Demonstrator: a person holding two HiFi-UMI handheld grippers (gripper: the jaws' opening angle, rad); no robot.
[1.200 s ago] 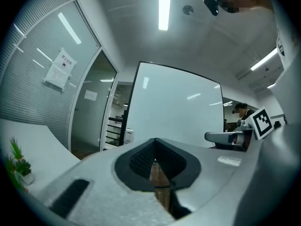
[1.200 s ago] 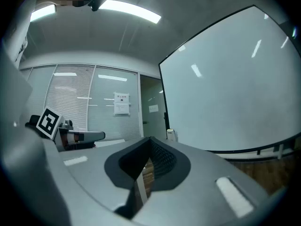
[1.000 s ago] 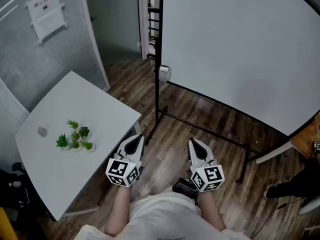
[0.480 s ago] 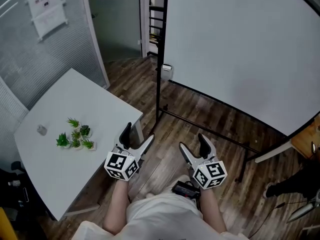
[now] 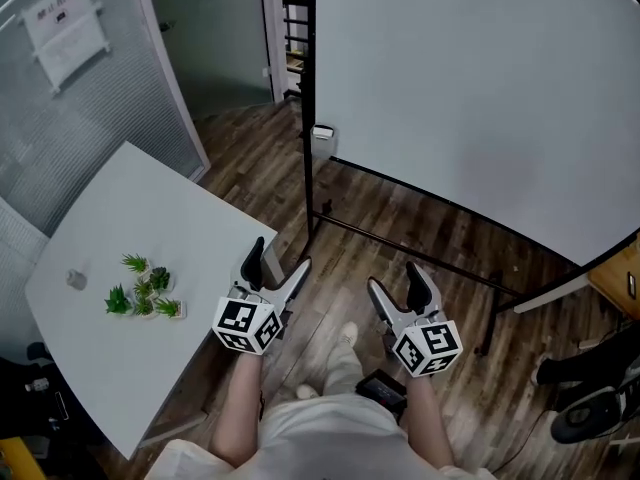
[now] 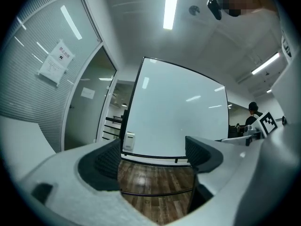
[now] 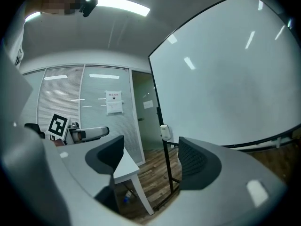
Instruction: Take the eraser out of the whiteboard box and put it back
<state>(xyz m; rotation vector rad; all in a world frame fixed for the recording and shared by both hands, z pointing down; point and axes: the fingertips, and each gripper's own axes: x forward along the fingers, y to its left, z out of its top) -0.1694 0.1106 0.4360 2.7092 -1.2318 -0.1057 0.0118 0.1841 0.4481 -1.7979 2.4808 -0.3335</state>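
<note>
A big whiteboard (image 5: 480, 98) stands on a black frame ahead of me. A small white box (image 5: 322, 140) hangs on its left post; it also shows in the left gripper view (image 6: 128, 141) and the right gripper view (image 7: 164, 132). No eraser shows in any view. My left gripper (image 5: 278, 260) and right gripper (image 5: 397, 283) are held level at waist height, well short of the board. Both have just opened, and their jaws stand wide with nothing between them (image 6: 153, 157) (image 7: 150, 157).
A white table (image 5: 120, 228) at the left carries small green plants (image 5: 140, 293) and a small grey object (image 5: 75, 279). The board's black foot bar (image 5: 400, 243) crosses the wooden floor. A wooden desk corner (image 5: 622, 280) and a chair base (image 5: 590, 408) are at the right.
Both grippers went from shut to wide open. The person has stepped forward, so the board and the table have slid nearer and lower in the head view.
</note>
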